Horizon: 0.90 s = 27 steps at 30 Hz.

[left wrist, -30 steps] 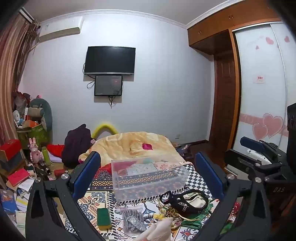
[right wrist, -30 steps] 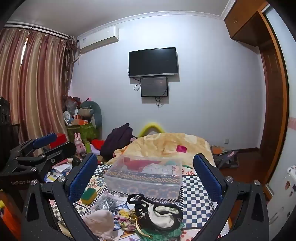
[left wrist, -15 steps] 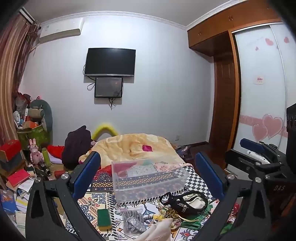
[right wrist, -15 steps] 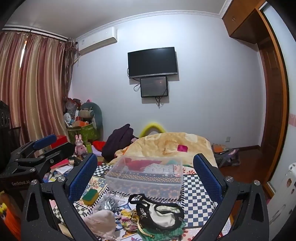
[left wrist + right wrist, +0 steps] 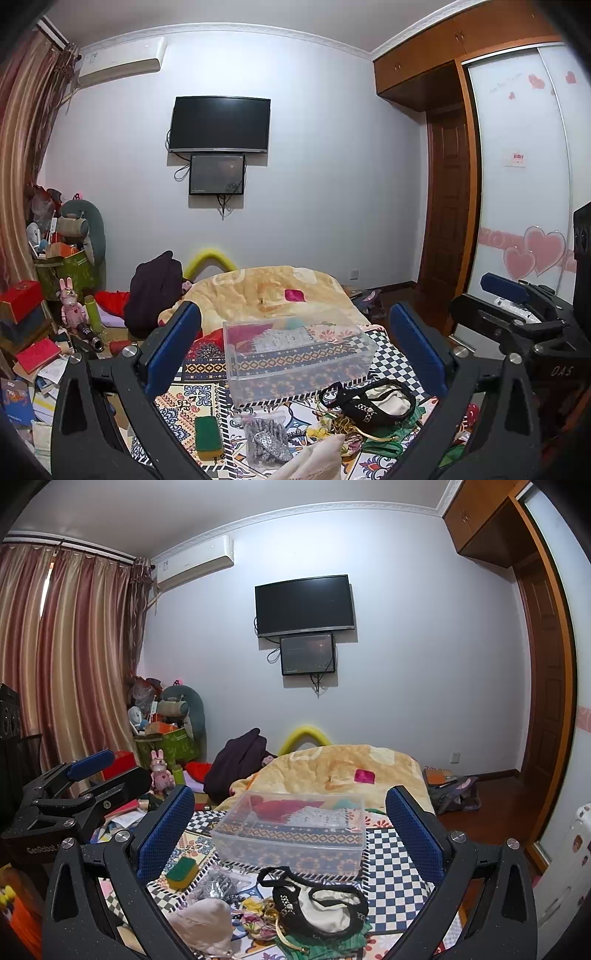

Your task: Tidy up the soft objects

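Note:
A clear plastic box (image 5: 295, 354) stands on the patterned cloth, also in the right wrist view (image 5: 291, 830). In front of it lie soft items: a black and white cloth bag (image 5: 317, 904), a pale cloth (image 5: 203, 919), a grey glittery piece (image 5: 267, 439), a green and yellow sponge (image 5: 207, 434) and green fabric (image 5: 325, 941). My left gripper (image 5: 295, 350) is open and empty, held above the pile. My right gripper (image 5: 291, 830) is open and empty, held above the bag. Each gripper also shows in the other's view, the right one (image 5: 517, 317) and the left one (image 5: 74, 797).
A yellow blanket (image 5: 351, 771) and a dark garment (image 5: 236, 764) lie behind the box. Books, boxes and toys (image 5: 40, 332) clutter the floor at left. A wardrobe with heart stickers (image 5: 524, 221) stands at right. A TV (image 5: 219, 123) hangs on the far wall.
Both views have shifted slightly, so the box and the pile sit a little lower and nearer. Both grippers stay open and empty.

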Available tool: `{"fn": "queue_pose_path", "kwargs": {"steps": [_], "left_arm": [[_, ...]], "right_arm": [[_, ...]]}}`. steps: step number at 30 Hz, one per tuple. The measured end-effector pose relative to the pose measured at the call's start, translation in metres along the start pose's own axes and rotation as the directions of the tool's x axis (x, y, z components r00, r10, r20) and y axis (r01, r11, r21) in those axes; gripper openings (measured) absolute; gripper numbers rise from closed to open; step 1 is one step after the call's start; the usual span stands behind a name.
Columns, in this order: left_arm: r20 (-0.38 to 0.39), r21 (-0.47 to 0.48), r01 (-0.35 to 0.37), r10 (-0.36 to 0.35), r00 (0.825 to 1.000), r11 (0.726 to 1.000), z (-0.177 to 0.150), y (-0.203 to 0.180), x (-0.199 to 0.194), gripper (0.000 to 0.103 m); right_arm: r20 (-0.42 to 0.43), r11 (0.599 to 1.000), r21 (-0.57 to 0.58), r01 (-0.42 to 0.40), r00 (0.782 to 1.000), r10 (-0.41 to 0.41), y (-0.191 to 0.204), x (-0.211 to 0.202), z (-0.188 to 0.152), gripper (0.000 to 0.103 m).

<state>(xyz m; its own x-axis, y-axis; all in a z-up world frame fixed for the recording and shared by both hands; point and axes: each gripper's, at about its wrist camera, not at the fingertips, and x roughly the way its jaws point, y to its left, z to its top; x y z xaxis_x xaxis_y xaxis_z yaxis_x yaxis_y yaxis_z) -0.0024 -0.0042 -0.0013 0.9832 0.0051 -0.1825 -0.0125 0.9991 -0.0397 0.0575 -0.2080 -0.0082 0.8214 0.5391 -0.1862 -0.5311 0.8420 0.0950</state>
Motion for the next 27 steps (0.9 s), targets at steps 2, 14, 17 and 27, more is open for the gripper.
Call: {"fn": "queue_pose_path", "kwargs": {"steps": [2,14,17,27], "left_arm": [[0.000,-0.001,0.000,0.000,1.000,1.000,0.0006,0.0004,-0.0014,0.103],[0.005,0.005,-0.001,0.001,1.000,1.000,0.0013,-0.0001,-0.0026,0.103],[0.005,0.006,-0.002,0.002,1.000,1.000,0.0022,-0.0006,-0.0034,0.103],[0.006,0.007,-0.004,0.004,1.000,1.000,0.0023,-0.0018,-0.0034,0.103]], "right_arm": [[0.001,1.000,0.001,0.000,1.000,0.000,0.0002,-0.0008,0.0004,0.103],[0.002,1.000,0.006,-0.002,1.000,0.002,-0.0003,-0.0022,0.0033,0.103],[0.003,1.000,0.006,-0.002,1.000,0.002,-0.0007,-0.0025,0.0036,0.103],[0.006,1.000,0.009,-0.001,1.000,0.001,-0.0004,-0.0043,0.0046,0.103]]}}
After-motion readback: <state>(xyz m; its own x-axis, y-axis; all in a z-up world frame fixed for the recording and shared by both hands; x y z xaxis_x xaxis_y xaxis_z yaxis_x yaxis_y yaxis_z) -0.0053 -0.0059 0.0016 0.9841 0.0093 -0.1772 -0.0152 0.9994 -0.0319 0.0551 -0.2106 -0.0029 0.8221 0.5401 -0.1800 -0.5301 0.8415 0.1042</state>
